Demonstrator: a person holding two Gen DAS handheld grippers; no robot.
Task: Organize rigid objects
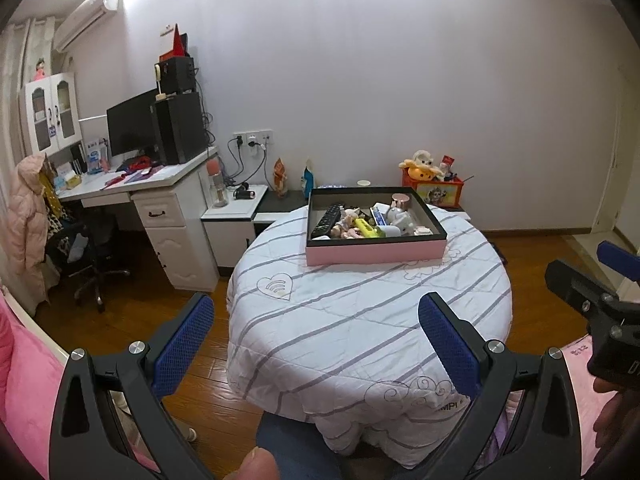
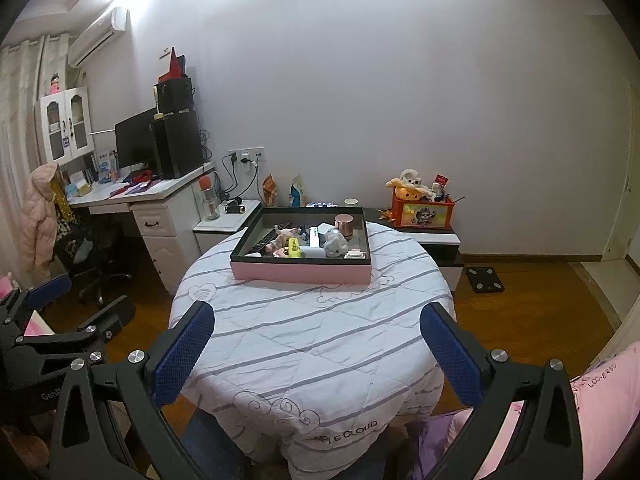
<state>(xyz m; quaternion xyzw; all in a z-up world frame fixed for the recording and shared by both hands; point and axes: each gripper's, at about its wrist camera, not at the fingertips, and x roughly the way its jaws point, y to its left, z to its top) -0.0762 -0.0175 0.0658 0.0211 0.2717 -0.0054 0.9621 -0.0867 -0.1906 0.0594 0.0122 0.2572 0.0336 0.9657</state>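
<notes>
A shallow pink box (image 1: pixel 376 252) with a dark inner wall sits on the round table (image 1: pixel 360 320), close to the table's far edge and a little toward its right side in the left wrist view. Inside it the small things lie bunched together: a black remote control (image 1: pixel 326 222) along the left wall, a pale doll (image 1: pixel 348 222) beside it, a yellow marker (image 1: pixel 366 227) near the middle, a white figurine (image 1: pixel 400 218) to the right of that, and a copper-coloured round jar (image 1: pixel 401 201) toward the far right corner. In the right wrist view the same box (image 2: pixel 300 272) shows the marker (image 2: pixel 295 247), the figurine (image 2: pixel 335 243) and the jar (image 2: pixel 345 224) in the same order. The table carries a white cover with grey stripes, and the near half of it is bare cloth. The left gripper (image 1: pixel 316 344) hangs over the table's near edge, well short of the box, its blue-padded jaws spread wide with nothing between them. The right gripper (image 2: pixel 318 348) is held likewise above the near edge, jaws wide apart and empty. Beyond the table's far edge a low cabinet (image 2: pixel 432 236) stands against the wall with an orange toy box (image 2: pixel 422 212) on it, and a white desk (image 1: pixel 160 184) with a monitor (image 1: pixel 132 124) stands to the left.
</notes>
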